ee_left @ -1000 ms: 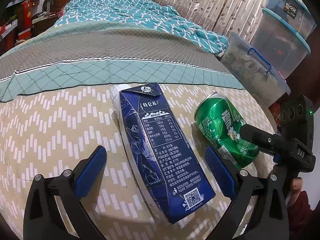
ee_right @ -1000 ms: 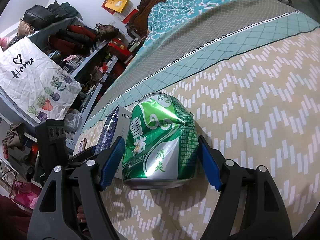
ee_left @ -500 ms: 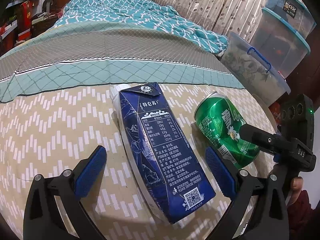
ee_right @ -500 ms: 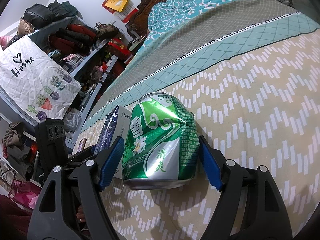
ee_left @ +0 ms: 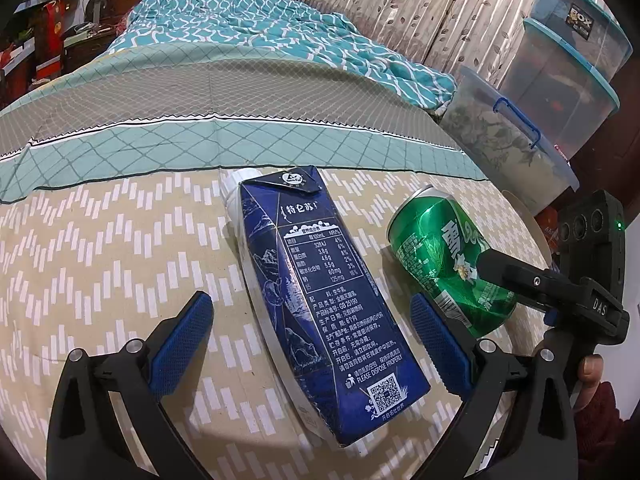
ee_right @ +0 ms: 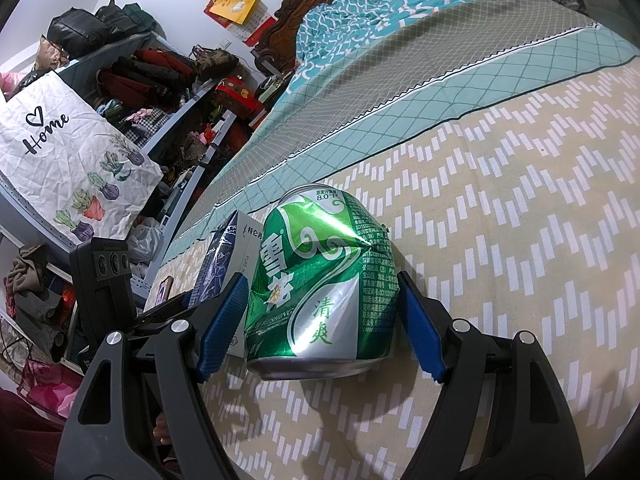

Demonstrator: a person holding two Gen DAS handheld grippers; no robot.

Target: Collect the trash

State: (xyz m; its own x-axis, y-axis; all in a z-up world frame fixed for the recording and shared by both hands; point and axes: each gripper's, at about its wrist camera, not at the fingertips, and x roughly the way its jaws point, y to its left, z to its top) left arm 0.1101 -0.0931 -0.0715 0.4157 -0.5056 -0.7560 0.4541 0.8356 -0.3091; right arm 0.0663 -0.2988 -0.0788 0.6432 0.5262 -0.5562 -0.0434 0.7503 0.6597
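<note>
Here, dented metal can, boxy carton

Your left gripper: wide gaps both sides of carton, bedspread bare to its left. Can fills your right gripper. Carton close beside can; narrow gap between.
</note>
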